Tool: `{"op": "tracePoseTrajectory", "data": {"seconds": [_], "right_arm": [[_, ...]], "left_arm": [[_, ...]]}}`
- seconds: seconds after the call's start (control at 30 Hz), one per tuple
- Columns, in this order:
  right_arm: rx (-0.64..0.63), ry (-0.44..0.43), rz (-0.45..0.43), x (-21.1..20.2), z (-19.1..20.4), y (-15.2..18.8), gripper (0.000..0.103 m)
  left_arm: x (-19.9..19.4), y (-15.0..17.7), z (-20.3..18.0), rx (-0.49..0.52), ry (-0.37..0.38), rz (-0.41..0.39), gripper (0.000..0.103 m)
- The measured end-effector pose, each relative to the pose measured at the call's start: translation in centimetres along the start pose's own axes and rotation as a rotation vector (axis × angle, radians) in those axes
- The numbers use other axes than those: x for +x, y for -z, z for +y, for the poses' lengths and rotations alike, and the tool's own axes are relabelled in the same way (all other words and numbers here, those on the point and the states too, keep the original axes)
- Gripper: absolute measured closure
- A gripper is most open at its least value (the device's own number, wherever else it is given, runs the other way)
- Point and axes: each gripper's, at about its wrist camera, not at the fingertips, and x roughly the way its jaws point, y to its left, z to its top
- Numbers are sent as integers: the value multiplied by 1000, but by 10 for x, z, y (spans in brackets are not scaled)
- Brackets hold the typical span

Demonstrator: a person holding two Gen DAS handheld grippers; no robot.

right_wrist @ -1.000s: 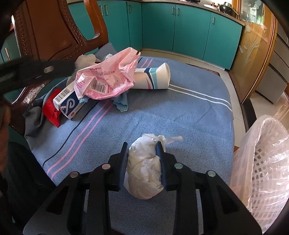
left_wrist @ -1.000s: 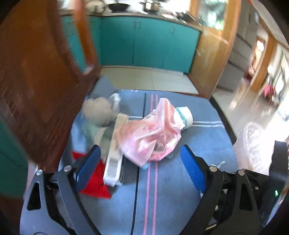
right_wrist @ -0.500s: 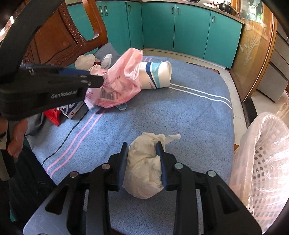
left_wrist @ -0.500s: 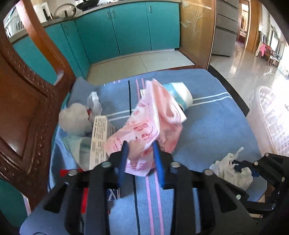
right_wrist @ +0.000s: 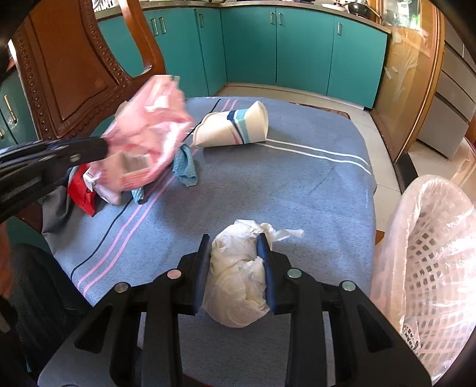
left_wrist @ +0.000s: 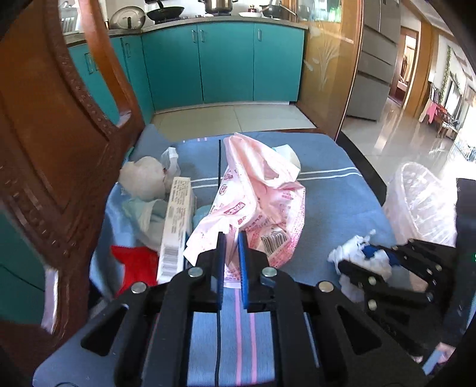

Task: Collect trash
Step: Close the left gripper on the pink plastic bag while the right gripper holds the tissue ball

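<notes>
A home kitchen: teal cabinets (left_wrist: 226,62), pans on the counter (left_wrist: 166,12), carved wooden chair (right_wrist: 68,68).

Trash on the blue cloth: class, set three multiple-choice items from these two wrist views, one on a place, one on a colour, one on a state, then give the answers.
1. Where is the lined basket?
A. On the right, past the cloth's edge
B. Beside the chair
C. On the counter

2. What colour is the wrapper in the left gripper?
A. Green
B. Pink
C. Black

3. How does the paper cup lie?
A. Upright
B. On its side
C. Stacked in another cup

Answers: 1 A, it stands right of the blue cloth. 2 B, pink with printed marks. 3 B, its open mouth faces sideways.
</notes>
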Motion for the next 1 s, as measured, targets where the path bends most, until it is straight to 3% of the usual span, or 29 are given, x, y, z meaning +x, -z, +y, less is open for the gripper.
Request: {"op": "tracePoseTrajectory", "data": {"seconds": [0.17,0.43,1.0], "right_arm": [[15,7,-2,0,-3,0,71],[7,13,-1,0,2,0,71],[-2,23,4,2,7,0,71]], "left_arm": [[-19,19,4,6,-3,0,93],[-11,46,9,-12,-13,74,93],[-2,56,5,-3,4,110,92]]}}
